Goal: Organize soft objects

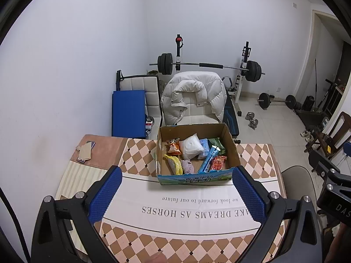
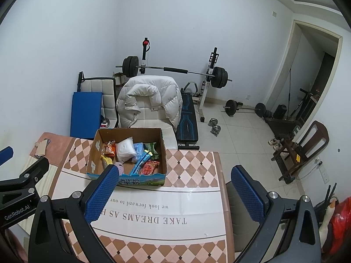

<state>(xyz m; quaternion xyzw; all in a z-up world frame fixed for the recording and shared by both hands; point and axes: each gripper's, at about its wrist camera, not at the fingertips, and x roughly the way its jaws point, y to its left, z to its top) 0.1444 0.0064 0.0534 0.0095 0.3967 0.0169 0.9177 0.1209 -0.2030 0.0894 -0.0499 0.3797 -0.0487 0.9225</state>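
Note:
An open cardboard box (image 1: 229, 144) stands on the table's far half; it also shows in the right wrist view (image 2: 162, 151). Inside lie several soft items: a white bag (image 1: 192, 146), a blue tube pack (image 1: 208, 159), a red snack pack (image 1: 218, 163), a yellow pouch (image 1: 175, 164), a pink cloth (image 1: 187, 166) and an orange snack pack (image 1: 174, 146). My left gripper (image 1: 175, 197) is open and empty, above the table in front of the box. My right gripper (image 2: 175, 195) is open and empty, nearer the table's right edge, with its left finger over the box's front.
The table (image 1: 197, 201) has a checked cloth with printed words. A notebook and paper (image 1: 85, 151) lie at its far left corner. Behind stand a chair with a white down jacket (image 1: 193, 96), a blue mat (image 1: 128, 114), a barbell rack (image 1: 208, 65) and loose weights on the floor.

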